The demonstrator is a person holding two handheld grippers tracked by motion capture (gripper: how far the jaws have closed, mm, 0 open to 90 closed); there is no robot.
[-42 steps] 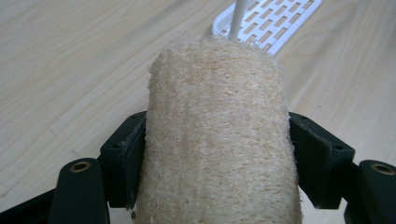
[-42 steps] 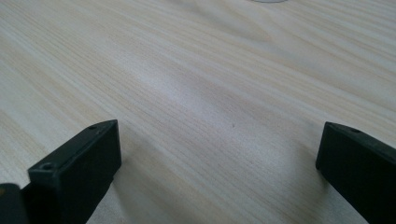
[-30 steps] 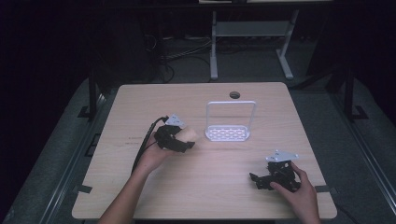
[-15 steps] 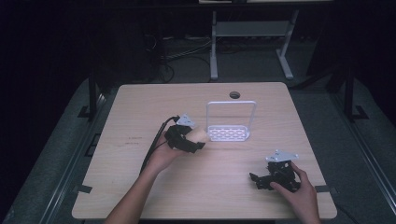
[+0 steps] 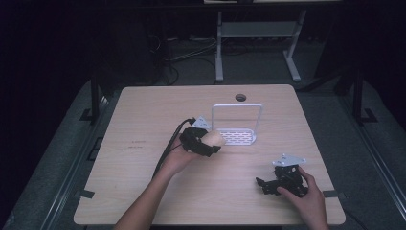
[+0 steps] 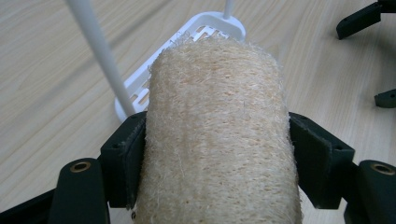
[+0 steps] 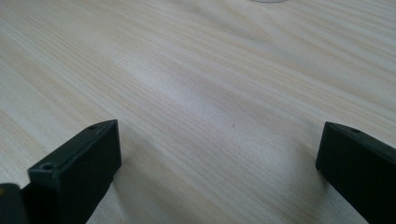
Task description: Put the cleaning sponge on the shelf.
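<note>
A beige loofah sponge (image 6: 217, 135) sits between the two black jaws of my left gripper (image 6: 217, 154), whose pads press on both its sides. In the high view the left gripper (image 5: 207, 143) carries the loofah (image 5: 213, 139) just left of a white wire rack (image 5: 238, 136) with an upright hoop (image 5: 237, 106). The rack's slotted tray (image 6: 196, 37) lies right beyond the loofah in the left gripper view. My right gripper (image 5: 268, 184) rests near the table's front right with its jaws wide apart over bare wood (image 7: 219, 154).
The light wooden table (image 5: 143, 167) has a round cable hole (image 5: 240, 97) at its far edge. A black cable (image 5: 167, 148) trails from the left gripper toward the person. Dark floor and a white stand (image 5: 258, 28) lie beyond the table.
My left gripper has carried the loofah rightward, closer to the white rack. The right gripper has stayed where it was.
</note>
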